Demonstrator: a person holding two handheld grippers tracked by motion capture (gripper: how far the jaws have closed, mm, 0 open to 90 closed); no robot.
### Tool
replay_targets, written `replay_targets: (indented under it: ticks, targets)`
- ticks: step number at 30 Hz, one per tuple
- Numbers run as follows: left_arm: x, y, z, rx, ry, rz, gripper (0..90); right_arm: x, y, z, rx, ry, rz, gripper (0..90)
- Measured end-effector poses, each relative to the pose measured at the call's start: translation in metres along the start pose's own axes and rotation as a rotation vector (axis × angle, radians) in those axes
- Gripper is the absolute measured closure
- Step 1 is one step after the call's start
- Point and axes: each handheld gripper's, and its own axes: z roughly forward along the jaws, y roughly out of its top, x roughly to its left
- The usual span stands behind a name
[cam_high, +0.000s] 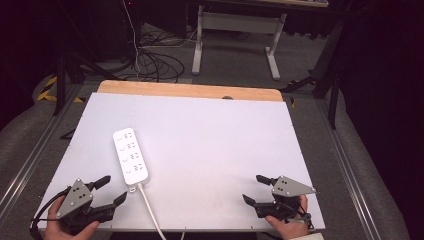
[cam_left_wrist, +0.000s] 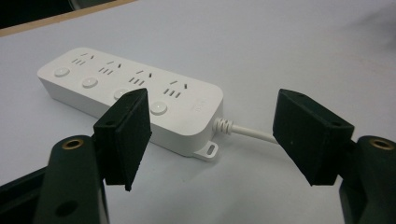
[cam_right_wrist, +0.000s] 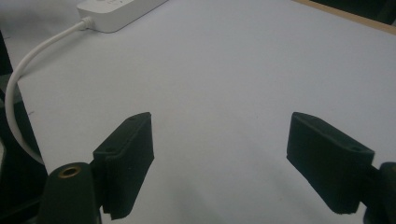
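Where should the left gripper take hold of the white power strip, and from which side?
Probably across the narrow width of the power strip near its cable end, coming from above. It lies flat on the table, long sides parallel, and that end is closest to the open left gripper.

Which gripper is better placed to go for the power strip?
Left. The left gripper sits open right beside the power strip, near its cable end; the right gripper is far across the table.
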Motion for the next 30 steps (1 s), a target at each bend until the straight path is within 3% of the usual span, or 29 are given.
replay_targets:
  ticks: [14,23,30]
  targets:
    - [-0.0015,0.0012,-0.0027,0.004,-0.006,0.053,30.9,0.0003,0.0001,0.0025,0.006,0.012,-0.007,24.0]
    - [-0.0010,0.0032,-0.0042,-0.005,-0.016,-0.008,31.9,0.0000,-0.0006,0.0045,0.017,0.019,-0.005,24.5]
    - [-0.0018,0.0043,-0.0050,0.001,-0.014,0.008,34.8,-0.0001,-0.0006,0.0048,0.018,0.020,-0.004,24.7]
